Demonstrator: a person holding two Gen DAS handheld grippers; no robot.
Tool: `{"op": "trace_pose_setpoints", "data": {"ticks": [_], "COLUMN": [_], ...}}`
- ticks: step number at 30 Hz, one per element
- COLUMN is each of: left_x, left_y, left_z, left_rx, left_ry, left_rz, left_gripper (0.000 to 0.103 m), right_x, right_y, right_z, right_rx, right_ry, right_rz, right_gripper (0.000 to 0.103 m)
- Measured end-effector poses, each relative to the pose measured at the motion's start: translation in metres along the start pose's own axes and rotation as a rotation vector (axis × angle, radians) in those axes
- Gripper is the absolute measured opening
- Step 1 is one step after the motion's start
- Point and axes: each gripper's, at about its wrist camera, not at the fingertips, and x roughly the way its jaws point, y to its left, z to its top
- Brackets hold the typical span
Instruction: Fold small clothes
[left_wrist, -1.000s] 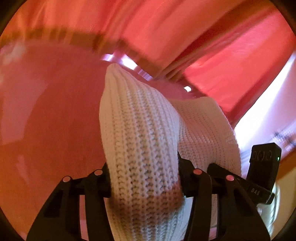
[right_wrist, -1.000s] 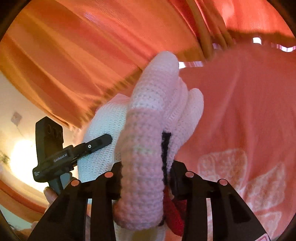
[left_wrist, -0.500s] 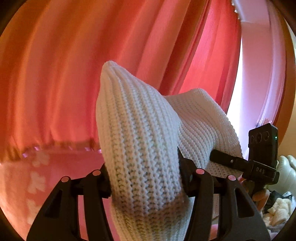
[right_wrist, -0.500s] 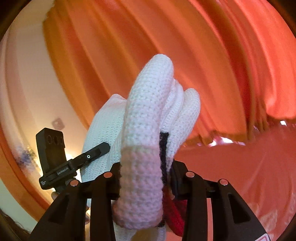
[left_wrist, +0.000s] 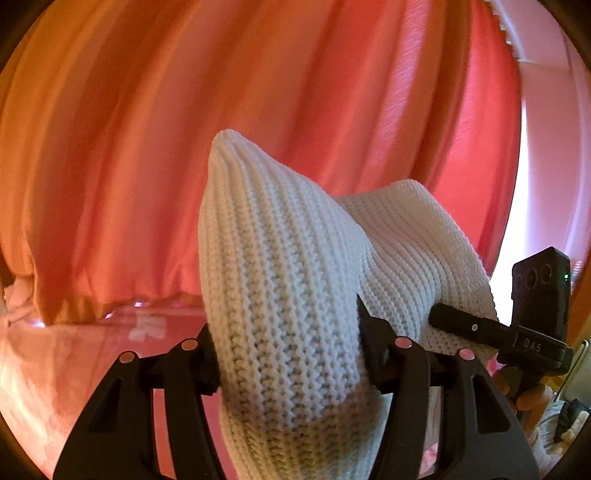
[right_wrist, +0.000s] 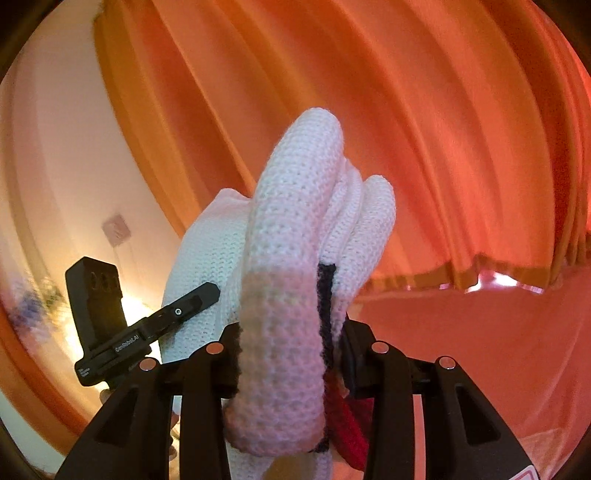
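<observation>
**A:** ok what's the biggest thing in both shots? For me it's the curtain, red-orange folds filling the whole background, hanging down to a bed cover in pink with pale flower shapes on it.

**B:** yep, the right camera has the same curtain, more orange there, with a gold hem along the bottom. Bit of plain wall at the far left too, with a small plate on it, can't tell what it is.

**A:** next down, the white sweater. Chunky ribbed knit, held up in the air clear of the bed, stretched between the two claws. One bunched fold stands up right in front of each lens.

**B:** on my side there's a thin black stripe and some red knit tucked low in the fold, close to the right-hand finger.

**A:** left gripper: its jaws have just been widening a bit, but the fat fold sits between them and both pads press into the knit, so it's gripping the sweater.

**B:** right gripper is the same, clamped on a narrower fold of the sweater. In the left camera you can also see it out at the far right, biting the other end of the knit, with a few fingers of the person's hand under it.
</observation>
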Motion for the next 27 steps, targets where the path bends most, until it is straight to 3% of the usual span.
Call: {"op": "trace_pose_setpoints", "data": {"ticks": [6,11,21,27], "left_x": [0.068,0.108,0.124,0.137], "left_y": [0.062,0.094,0.12,0.147], "left_z": [-0.048,-0.094,-0.133,-0.166], "left_rx": [-0.089,-0.075,-0.122,-0.207], "left_ry": [0.128,0.222,0.281,0.376], "left_rz": [0.061,0.123,0.155,0.215], "left_gripper": [0.055,0.055,0.054,0.056], "right_x": [0.084,0.139,0.19,0.227], "right_y": [-0.054,-0.092,-0.108,-0.118], "right_z": [-0.045,-0.081,-0.109,-0.142], "right_rx": [0.075,0.126,0.109,0.091], "right_ry": [0.127,0.213,0.315,0.447], "right_rz": [-0.046,-0.067,-0.099,-0.149], "right_gripper": [0.036,0.036,0.036,0.043]}}
